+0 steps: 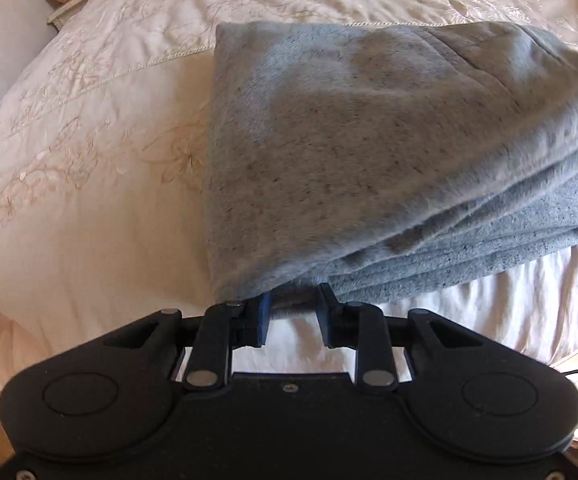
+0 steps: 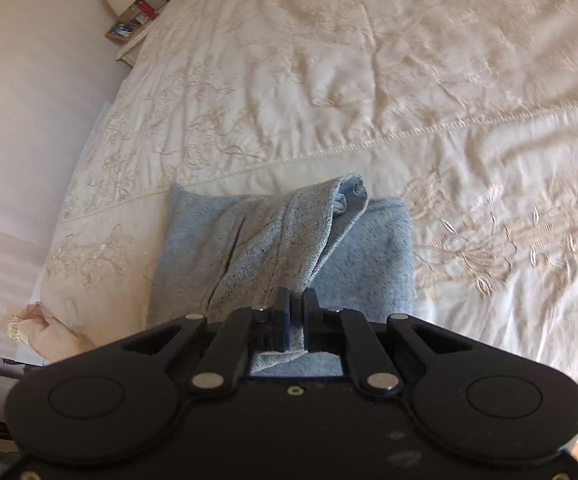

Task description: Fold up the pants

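The right gripper (image 2: 296, 300) has its fingers clenched on a pinched fold of the grey pants (image 2: 281, 248); the cloth runs up from the folded stack into the narrow gap and hides the pad faces. From the fingers the lifted ridge stretches toward 12 o'clock, ending in a curled hem. In the left wrist view the left gripper (image 1: 295, 312) stands with its blue fingers (image 1: 264, 314) released and apart, the near edge of the pants (image 1: 369, 160) just past their tips; whether a pad grazes the cloth is hard to tell. Only this view shows the stacked layers at 3 o'clock, blurred, and a dark tip at the right edge, cut off. Both grippers tilt steeply down at the cream embroidered bedspread (image 2: 409, 80). A nightstand (image 2: 129, 28) sits at 11 o'clock, its small items unclear.
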`<act>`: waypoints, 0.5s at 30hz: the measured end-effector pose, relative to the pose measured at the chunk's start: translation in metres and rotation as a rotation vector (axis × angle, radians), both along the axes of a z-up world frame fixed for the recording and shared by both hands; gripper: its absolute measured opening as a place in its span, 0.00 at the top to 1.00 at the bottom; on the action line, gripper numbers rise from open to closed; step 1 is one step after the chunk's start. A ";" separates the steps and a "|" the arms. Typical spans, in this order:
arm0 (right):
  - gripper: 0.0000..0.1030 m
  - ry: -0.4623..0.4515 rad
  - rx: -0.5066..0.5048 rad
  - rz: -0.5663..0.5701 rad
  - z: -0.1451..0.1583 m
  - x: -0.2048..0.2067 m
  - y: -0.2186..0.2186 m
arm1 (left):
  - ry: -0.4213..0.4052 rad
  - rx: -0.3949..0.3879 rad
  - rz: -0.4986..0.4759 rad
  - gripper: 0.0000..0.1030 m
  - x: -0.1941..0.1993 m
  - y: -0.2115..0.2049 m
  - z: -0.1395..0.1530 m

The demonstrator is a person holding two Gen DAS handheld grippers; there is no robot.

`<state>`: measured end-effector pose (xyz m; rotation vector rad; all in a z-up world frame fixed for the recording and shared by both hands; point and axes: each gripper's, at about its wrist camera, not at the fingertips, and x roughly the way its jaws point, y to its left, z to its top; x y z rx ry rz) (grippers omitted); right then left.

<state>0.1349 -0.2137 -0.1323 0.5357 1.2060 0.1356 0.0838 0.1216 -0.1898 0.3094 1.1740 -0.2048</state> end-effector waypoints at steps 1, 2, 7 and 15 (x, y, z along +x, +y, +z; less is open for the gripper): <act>0.93 0.026 -0.014 -0.005 -0.015 -0.005 -0.002 | 0.013 0.006 0.012 0.64 -0.002 0.005 -0.001; 0.93 0.052 -0.030 -0.006 -0.030 -0.009 -0.003 | 0.020 0.016 0.010 0.64 -0.004 0.007 0.000; 0.90 0.127 -0.081 0.010 -0.061 -0.014 0.003 | 0.045 0.007 -0.004 0.64 -0.014 0.029 0.021; 0.78 -0.065 -0.274 0.024 -0.009 0.005 0.024 | -0.064 -0.129 0.118 0.56 0.034 0.026 0.085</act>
